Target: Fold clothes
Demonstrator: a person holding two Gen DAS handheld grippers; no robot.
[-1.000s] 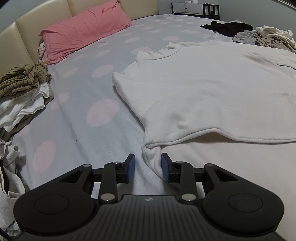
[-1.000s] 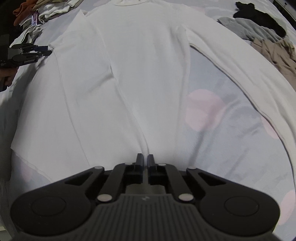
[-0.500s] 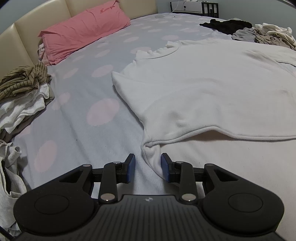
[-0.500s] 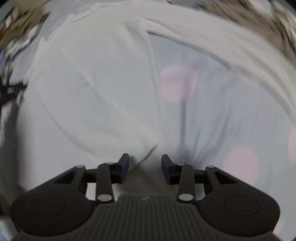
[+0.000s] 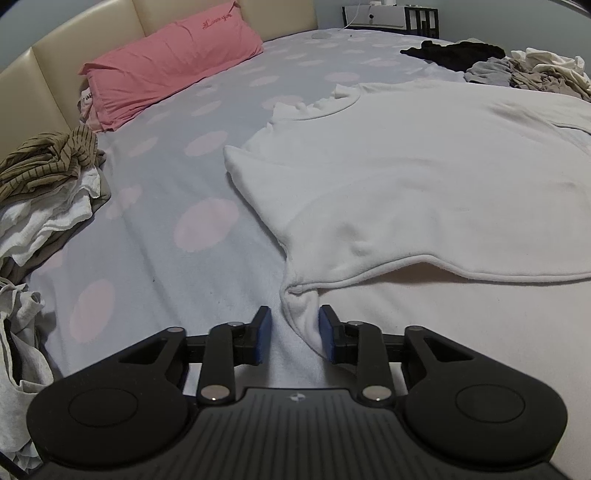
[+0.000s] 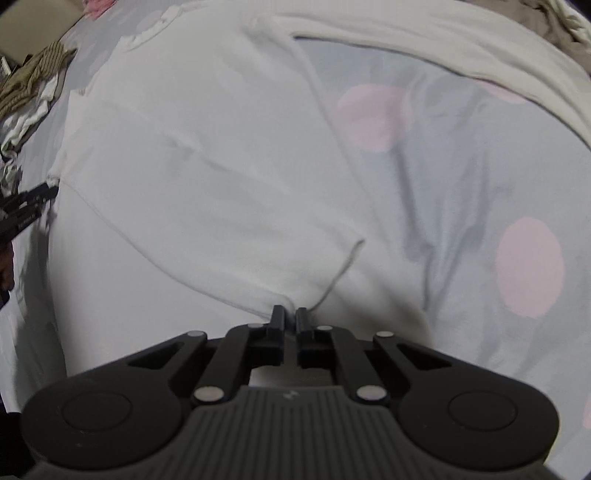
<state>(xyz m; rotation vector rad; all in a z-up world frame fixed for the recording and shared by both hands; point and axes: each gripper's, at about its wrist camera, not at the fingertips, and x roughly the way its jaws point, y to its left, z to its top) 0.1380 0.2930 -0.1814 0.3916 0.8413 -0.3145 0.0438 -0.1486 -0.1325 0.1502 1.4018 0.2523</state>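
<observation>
A white long-sleeved shirt (image 5: 424,184) lies spread on the dotted grey bed sheet (image 5: 184,177), one side folded over its body. My left gripper (image 5: 294,334) sits low at the shirt's near corner. Its jaws are closing, and the cloth edge lies between them against the right blue pad (image 5: 327,338) while the left pad stands clear. In the right wrist view my right gripper (image 6: 290,317) is shut on a puckered fold of the shirt (image 6: 221,166). The left gripper (image 6: 33,206) shows at that view's left edge. One sleeve (image 6: 443,62) stretches away at the top right.
A pink pillow (image 5: 170,62) leans at the cream headboard. Crumpled clothes (image 5: 48,184) are heaped along the left side of the bed. Another pile of dark, grey and beige garments (image 5: 517,70) lies at the far right. A dark nightstand (image 5: 388,16) stands behind.
My right gripper opened, rolled and moved a little along the shirt, then shut again on a fold. The left gripper stayed put and its pads came slightly closer.
</observation>
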